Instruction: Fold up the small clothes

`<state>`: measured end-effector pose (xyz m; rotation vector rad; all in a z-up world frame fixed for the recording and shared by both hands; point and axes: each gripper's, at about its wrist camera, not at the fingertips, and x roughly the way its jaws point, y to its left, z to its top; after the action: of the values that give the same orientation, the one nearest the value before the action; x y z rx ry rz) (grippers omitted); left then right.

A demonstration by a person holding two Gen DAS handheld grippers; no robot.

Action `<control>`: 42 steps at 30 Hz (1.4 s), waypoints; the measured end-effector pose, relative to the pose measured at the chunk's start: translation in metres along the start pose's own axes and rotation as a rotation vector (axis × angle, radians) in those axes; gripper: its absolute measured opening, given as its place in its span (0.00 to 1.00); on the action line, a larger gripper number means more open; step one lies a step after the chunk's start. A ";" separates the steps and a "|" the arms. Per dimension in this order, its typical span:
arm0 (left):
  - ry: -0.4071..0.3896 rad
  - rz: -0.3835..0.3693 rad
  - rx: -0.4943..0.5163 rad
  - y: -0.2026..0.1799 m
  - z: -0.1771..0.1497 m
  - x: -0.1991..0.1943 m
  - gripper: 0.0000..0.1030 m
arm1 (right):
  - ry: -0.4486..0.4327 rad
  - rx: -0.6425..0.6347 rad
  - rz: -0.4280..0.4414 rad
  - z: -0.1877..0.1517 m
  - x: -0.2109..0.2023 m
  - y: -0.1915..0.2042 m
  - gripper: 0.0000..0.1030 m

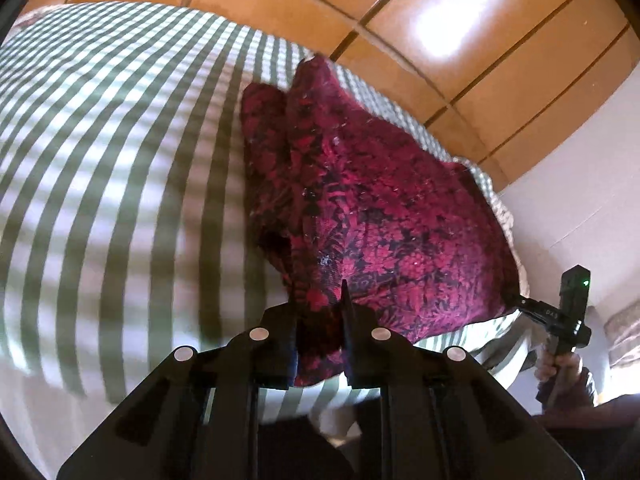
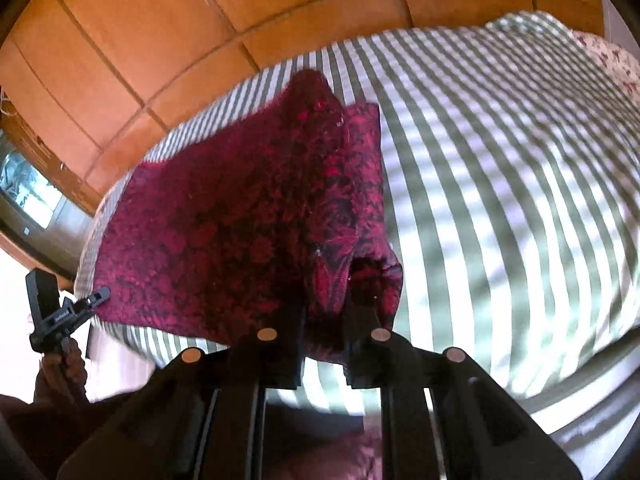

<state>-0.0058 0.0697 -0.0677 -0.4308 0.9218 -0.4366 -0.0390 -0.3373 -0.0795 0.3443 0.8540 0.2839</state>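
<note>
A small red garment with a dark floral pattern [image 1: 372, 216] lies on a green-and-white striped bedsheet [image 1: 120, 184]. My left gripper [image 1: 320, 312] is shut on the garment's near corner. In the right wrist view the same garment [image 2: 240, 224] hangs partly lifted, and my right gripper [image 2: 326, 304] is shut on its other near corner, which bunches between the fingers. The right gripper also shows in the left wrist view [image 1: 520, 302] at the garment's right edge. The left gripper shows in the right wrist view [image 2: 100, 294] at the garment's left edge.
The striped sheet [image 2: 500, 200] covers a bed. Orange-brown floor tiles [image 1: 460, 40] lie beyond the bed's far edge. A floral pillow [image 2: 612, 56] sits at the far right. A dark-framed glass panel [image 2: 28, 196] stands at the left.
</note>
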 end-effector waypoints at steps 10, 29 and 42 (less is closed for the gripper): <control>-0.121 0.105 0.005 -0.002 0.064 -0.001 0.50 | -0.144 0.000 -0.092 0.066 0.010 0.003 0.54; -0.082 0.316 -0.034 0.001 0.163 0.096 0.13 | -0.149 -0.038 -0.181 0.150 0.073 0.003 0.16; -0.234 0.457 0.099 -0.038 0.141 0.071 0.58 | -0.120 -0.041 -0.322 0.135 0.108 -0.003 0.44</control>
<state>0.1426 0.0243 -0.0191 -0.1659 0.7388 -0.0116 0.1328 -0.3233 -0.0725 0.1796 0.7705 -0.0186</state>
